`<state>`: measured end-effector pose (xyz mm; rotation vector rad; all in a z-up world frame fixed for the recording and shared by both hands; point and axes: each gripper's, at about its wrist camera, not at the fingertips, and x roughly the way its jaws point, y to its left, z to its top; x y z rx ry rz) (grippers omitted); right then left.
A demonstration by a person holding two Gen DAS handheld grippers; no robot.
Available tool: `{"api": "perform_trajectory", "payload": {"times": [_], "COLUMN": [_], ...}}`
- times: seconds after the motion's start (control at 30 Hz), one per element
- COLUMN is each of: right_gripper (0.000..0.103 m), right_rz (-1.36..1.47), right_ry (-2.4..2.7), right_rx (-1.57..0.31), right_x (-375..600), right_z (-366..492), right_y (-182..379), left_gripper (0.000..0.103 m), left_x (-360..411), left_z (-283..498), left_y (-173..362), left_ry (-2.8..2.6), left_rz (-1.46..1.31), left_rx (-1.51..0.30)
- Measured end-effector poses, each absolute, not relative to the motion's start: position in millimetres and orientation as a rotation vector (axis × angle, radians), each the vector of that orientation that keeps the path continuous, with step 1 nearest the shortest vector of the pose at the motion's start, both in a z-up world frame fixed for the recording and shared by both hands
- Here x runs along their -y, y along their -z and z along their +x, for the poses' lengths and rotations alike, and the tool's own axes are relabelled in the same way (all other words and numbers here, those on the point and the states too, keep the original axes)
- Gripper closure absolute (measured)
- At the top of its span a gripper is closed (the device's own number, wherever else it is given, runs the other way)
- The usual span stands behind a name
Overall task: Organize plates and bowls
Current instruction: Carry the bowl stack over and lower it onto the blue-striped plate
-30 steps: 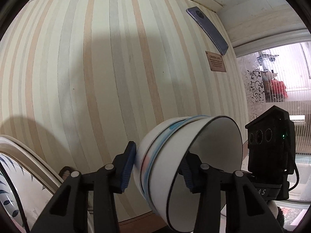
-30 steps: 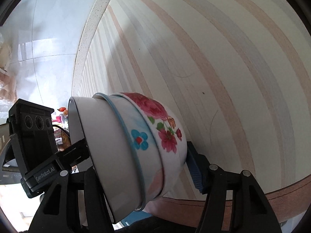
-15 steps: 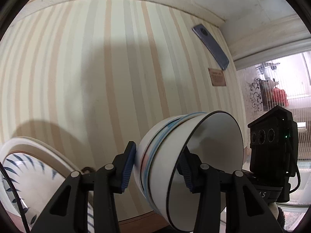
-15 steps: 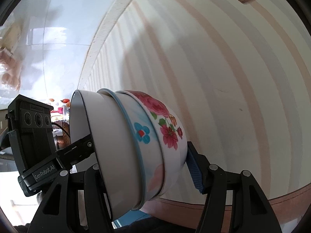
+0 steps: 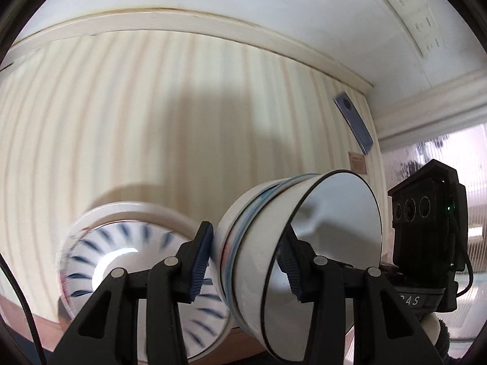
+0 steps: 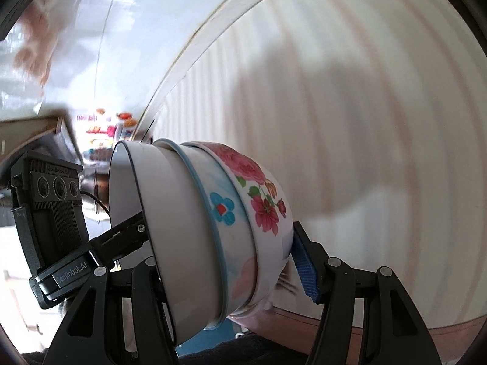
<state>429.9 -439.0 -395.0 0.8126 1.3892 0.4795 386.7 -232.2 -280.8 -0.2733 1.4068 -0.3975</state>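
A stack of three nested bowls (image 5: 304, 243) lies on its side, held in the air between both grippers. The innermost is plain white with a dark rim, the middle one (image 6: 213, 213) has a blue flower, and the outer one (image 6: 261, 200) has pink flowers. My left gripper (image 5: 243, 255) is shut on the stack, one pad on the base and one inside the mouth. My right gripper (image 6: 226, 261) is shut on the same stack from the other side. A white plate with blue dashes (image 5: 121, 261) stands blurred behind my left fingers, against the striped wall.
The striped wall (image 5: 152, 121) fills the background close ahead, with a white ceiling moulding (image 5: 213, 27) above. A brown ledge (image 6: 441, 331) runs along the bottom. A bright window area (image 5: 441, 158) lies at the right, and shelves with coloured items (image 6: 106, 127) sit far left.
Both views have swung along the wall, so the ceiling now shows. The blue-dashed plate has slid from the left edge to behind my left fingers. Both grippers have stayed shut on the stack.
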Motion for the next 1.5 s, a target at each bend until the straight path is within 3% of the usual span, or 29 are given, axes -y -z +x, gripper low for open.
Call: {"api": "perform_trajectory", "payload": {"times": [0.67, 1.5], "right_gripper": [0.040, 0.039], "right_rz": [0.692, 0.613], "right_ry": [-0.633, -0.579], "right_rx": [-1.493, -1.523], "right_x": [321.0, 307.4], "right_z": [421.6, 424.3], "right_y": [424.3, 424.7], "left_gripper": [0.062, 0.064], "left_x": [117.7, 115.5], "left_z": [355.7, 355.2], "left_y": [303.9, 317.5], "left_ry": [0.202, 0.201], "left_rz": [-0.393, -0.356], "left_rx": [-1.387, -1.412]}}
